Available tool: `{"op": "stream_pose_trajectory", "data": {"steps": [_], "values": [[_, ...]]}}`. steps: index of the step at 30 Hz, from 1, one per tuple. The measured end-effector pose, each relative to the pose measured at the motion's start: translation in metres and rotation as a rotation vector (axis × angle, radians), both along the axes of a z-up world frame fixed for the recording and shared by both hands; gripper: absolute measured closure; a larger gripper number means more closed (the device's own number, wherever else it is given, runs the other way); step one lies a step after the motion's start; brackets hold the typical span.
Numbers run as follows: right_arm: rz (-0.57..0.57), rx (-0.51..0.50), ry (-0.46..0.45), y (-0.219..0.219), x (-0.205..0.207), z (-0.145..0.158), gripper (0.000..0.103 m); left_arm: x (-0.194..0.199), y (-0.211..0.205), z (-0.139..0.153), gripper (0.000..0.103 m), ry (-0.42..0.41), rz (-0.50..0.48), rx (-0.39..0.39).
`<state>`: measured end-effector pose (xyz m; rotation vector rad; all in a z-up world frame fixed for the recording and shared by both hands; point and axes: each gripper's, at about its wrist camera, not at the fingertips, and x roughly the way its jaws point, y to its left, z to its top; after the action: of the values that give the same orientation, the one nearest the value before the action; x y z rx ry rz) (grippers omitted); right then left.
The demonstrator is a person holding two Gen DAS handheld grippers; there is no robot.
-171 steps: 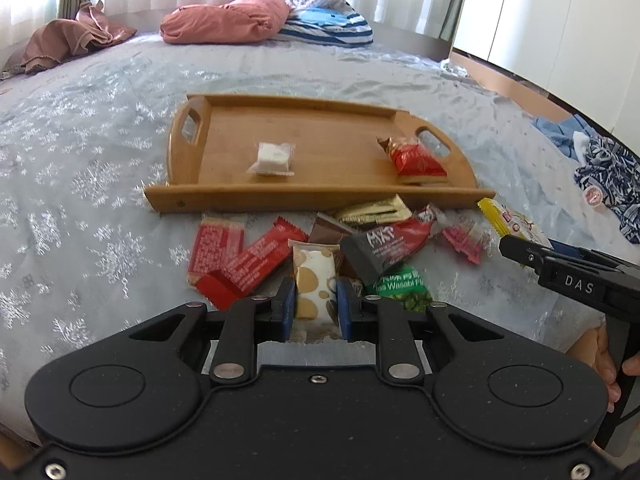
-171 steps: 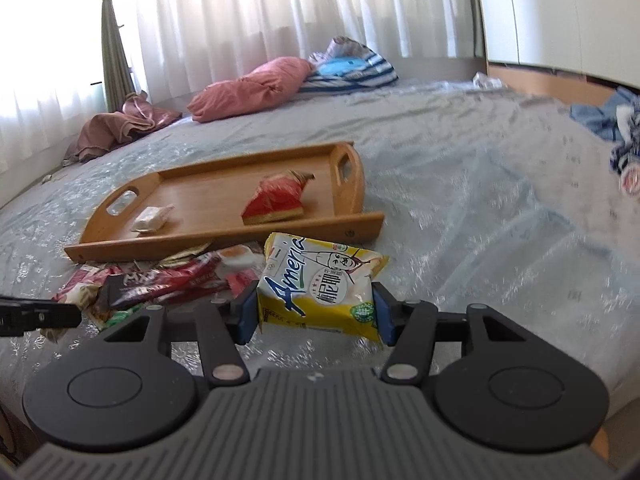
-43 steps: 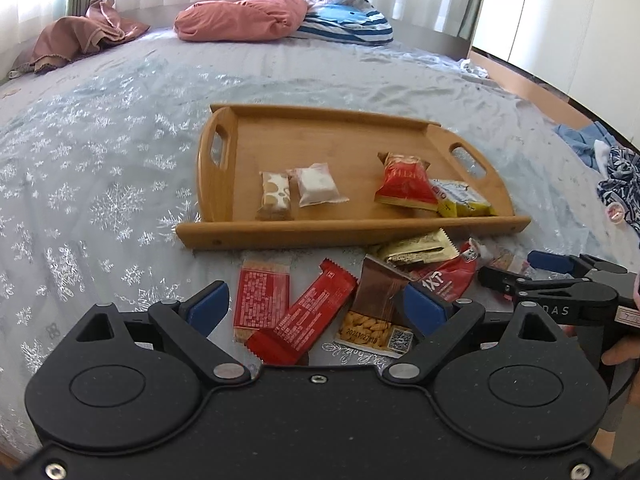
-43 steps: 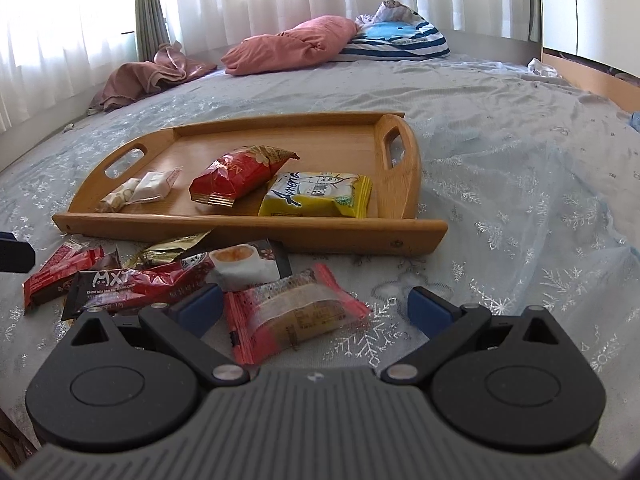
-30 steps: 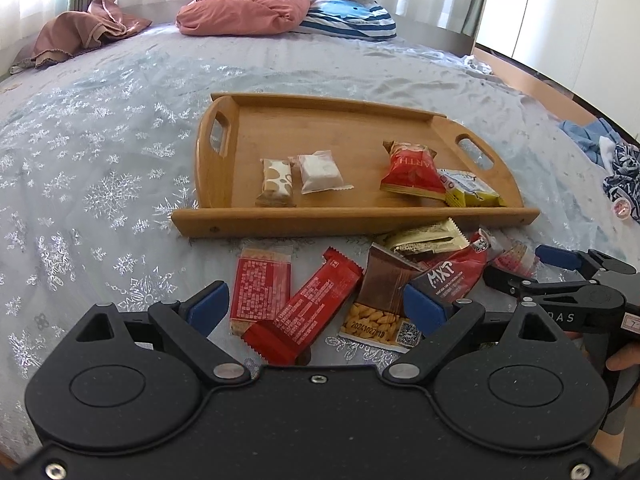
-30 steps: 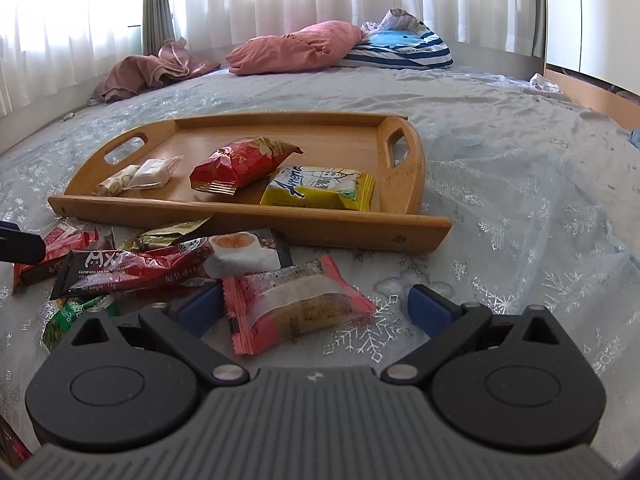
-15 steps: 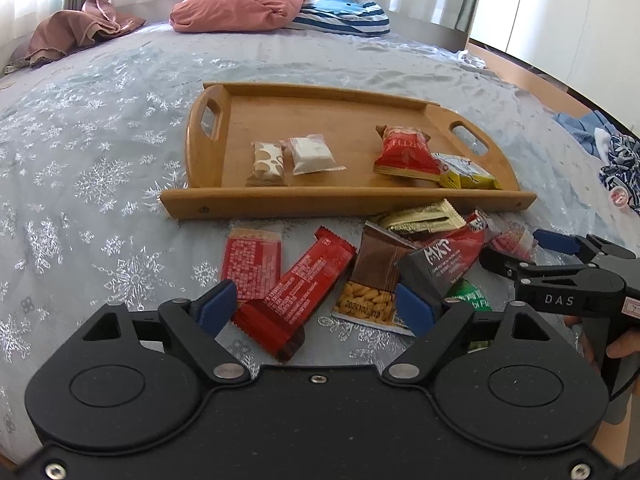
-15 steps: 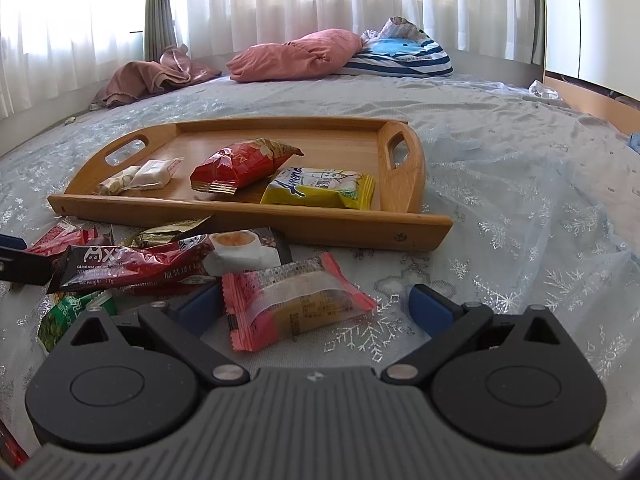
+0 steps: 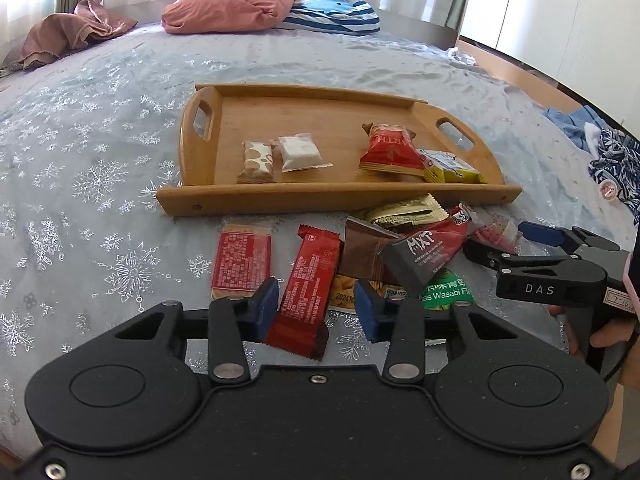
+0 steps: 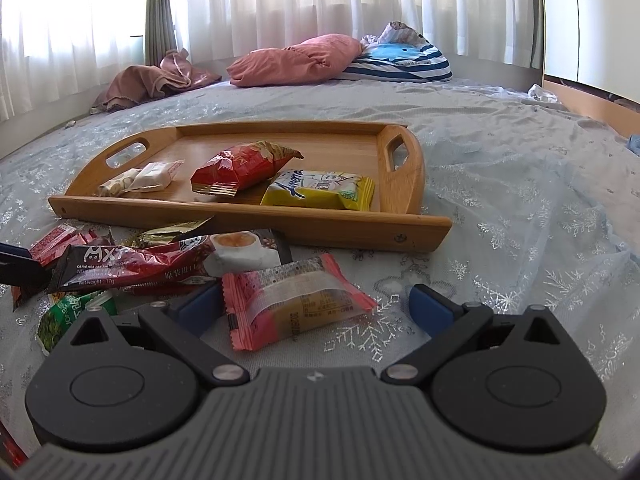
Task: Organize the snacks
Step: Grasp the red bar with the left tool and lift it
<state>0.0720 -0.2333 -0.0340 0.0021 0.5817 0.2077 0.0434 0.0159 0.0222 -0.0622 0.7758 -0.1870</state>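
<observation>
Narrowed since earlier, the left gripper [image 9: 316, 310] straddles the red bar [image 9: 308, 286], lengthwise between its parted fingers; the right gripper [image 10: 316, 312] gapes wide.

Left gripper [image 9: 316, 310]: matte black body w/ 2 round discs, silver pivot screws, blue finger pads [image 9: 264, 306] showing. Right gripper [image 10: 316, 306]: grey ribbed housing, black linkage arms, blue pads, "DAS" lettering + white label showing in left view. Bare skin showing on hand [image 9: 610, 336].

Left gripper [image 9: 316, 308] low, fingers partly parted, nothing clamped. Right gripper [image 10: 316, 308] low, fingers spread wide.
</observation>
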Motion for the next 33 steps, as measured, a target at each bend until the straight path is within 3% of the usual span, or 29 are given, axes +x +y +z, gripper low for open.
{"op": "stream_pose_trajectory", "data": {"steps": [8, 10, 33], "values": [[0.000, -0.001, -0.002, 0.000, 0.000, 0.000, 0.000, 0.006, -0.001, -0.008, 0.065, 0.019, 0.006, -0.004], [0.000, -0.001, -0.003, 0.000, 0.000, 0.000, 0.000, 0.006, -0.001, -0.010, 0.077, 0.020, 0.006, -0.014], [0.001, -0.014, 0.007, 0.000, 0.000, 0.002, 0.000, 0.000, 0.005, -0.002, 0.080, 0.010, 0.053, -0.032]]}}
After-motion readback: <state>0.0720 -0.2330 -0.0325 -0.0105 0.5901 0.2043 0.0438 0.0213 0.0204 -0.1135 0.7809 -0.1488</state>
